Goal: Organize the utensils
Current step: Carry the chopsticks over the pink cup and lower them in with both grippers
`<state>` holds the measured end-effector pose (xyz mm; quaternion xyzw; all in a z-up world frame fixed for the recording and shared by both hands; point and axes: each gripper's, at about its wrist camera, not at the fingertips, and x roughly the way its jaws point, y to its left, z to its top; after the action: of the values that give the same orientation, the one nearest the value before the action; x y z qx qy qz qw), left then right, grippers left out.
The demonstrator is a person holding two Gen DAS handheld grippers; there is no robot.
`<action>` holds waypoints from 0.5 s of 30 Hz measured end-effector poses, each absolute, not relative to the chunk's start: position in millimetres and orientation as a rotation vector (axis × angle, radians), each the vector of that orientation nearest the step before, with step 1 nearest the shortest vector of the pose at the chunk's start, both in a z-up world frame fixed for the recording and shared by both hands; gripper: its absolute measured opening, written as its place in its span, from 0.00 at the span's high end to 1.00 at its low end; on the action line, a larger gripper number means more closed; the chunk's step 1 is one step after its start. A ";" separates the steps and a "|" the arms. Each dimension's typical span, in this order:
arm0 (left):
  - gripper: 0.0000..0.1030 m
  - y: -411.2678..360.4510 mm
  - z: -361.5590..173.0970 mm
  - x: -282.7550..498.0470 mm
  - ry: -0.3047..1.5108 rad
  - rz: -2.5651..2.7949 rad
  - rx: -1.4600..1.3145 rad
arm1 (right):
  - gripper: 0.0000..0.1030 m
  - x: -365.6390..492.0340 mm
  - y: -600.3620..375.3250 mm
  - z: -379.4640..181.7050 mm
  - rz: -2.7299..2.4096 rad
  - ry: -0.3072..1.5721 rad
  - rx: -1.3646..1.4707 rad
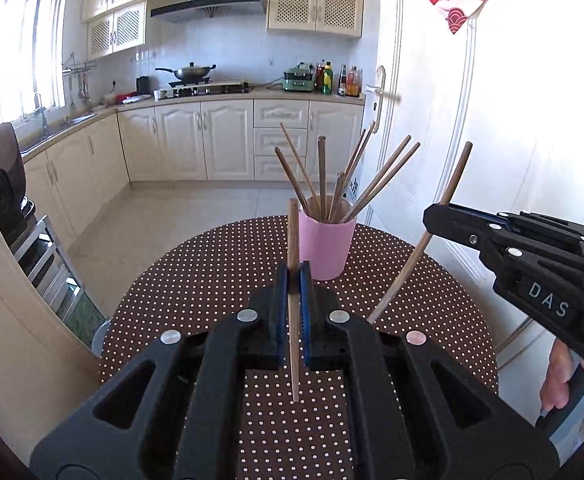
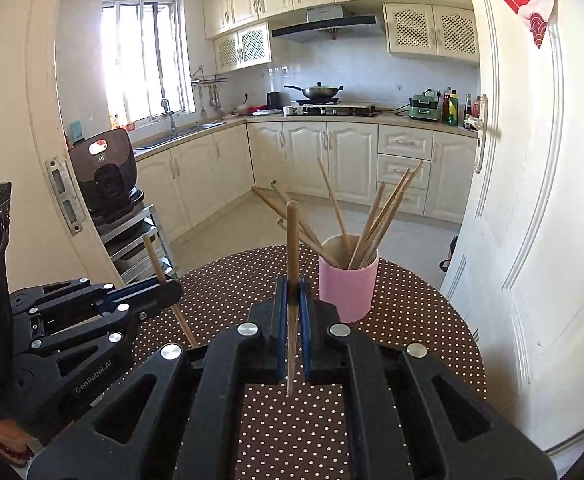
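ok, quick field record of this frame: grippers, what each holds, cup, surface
left gripper: shut on a wooden chopstick, held near upright
right gripper: shut on a second chopstick, also near upright
pink cup: upright on the table, ahead of both grippers, holding a loose fan of chopsticks
table: round, brown cloth with white polka dots
held sticks vs cup: both outside the cup, not yet dropped in
background: kitchen counter, wok on stove

Pink cup (image 1: 325, 246), brown chopsticks (image 1: 322, 178) (perhaps wooden), white-dotted brown tablecloth (image 1: 195, 280), black hand-held gripper (image 1: 294, 276).
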<state>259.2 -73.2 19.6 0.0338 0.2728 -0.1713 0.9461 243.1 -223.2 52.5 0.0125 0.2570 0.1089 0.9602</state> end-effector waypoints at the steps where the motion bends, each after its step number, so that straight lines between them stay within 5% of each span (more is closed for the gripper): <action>1: 0.94 -73.2 19.9 258.7 0.547 -0.351 0.065 | 0.96 243.0 -225.1 52.6 0.218 0.520 0.024; 15: 0.94 -83.4 34.4 269.7 0.441 -0.345 0.015 | 0.96 249.3 -246.5 60.7 0.184 0.474 0.037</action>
<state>269.7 -83.4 34.4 0.0076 0.2175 -0.1704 0.9610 249.3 -246.5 60.7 0.0185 0.2343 0.0909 0.9677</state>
